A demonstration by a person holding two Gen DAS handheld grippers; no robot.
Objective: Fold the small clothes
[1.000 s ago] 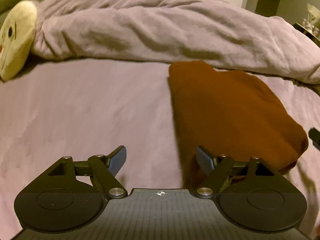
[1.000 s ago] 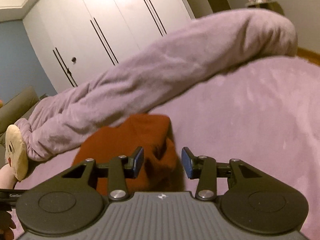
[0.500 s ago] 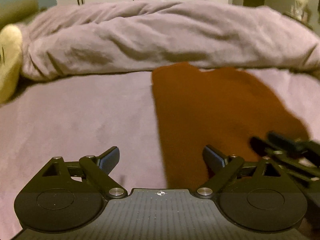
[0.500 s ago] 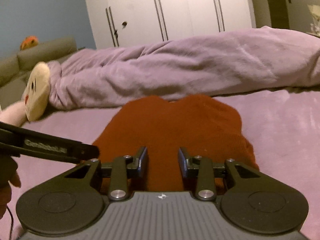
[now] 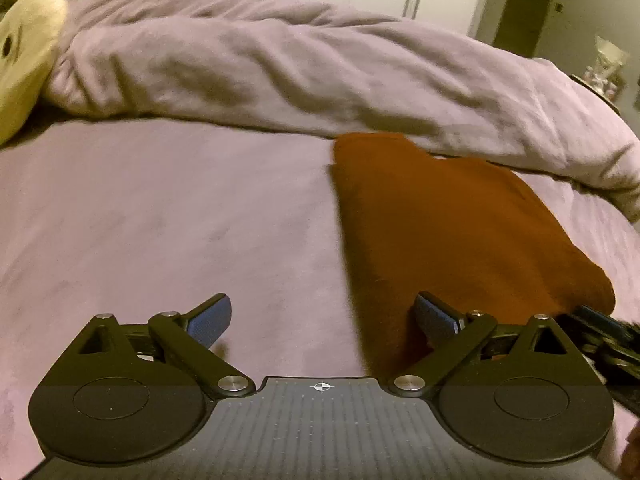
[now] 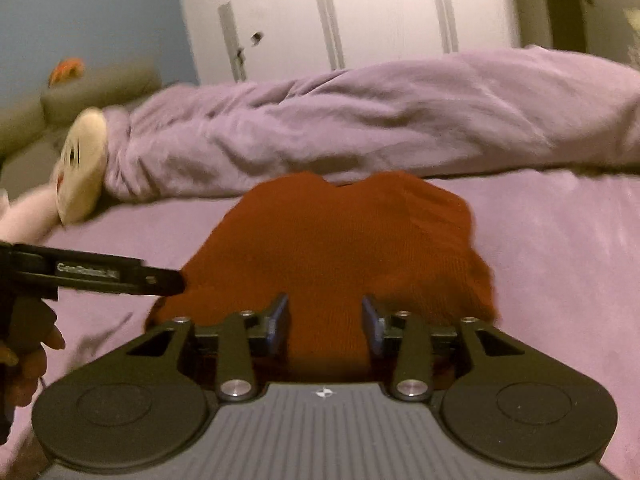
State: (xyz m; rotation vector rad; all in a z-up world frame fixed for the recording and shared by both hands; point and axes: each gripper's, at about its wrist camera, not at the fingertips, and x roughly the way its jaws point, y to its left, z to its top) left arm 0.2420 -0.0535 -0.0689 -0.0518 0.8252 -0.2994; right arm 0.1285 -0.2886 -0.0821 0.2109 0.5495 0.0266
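Left wrist view: your left gripper (image 5: 323, 320) has just been opening; jaws wide, its right pad at the brown garment (image 5: 448, 232) near-left edge, gripping nothing.
Right gripper (image 6: 325, 322): just been opening, half spread over the garment's near edge, pads not pressing.
Garment: folded on the purple bed (image 5: 160, 216), near the rolled blanket (image 5: 280, 64).

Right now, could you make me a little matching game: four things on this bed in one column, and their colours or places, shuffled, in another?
Things:
1. folded garment
2. rolled blanket
3. plush toy
4. bedsheet

Descriptions:
A. cream, at the blanket's left end
B. rust-brown, lying on the sheet in front of the blanket
C. lilac, bunched across the far side of the bed
D. lilac, spread under everything

Pairs: 1-B, 2-C, 3-A, 4-D
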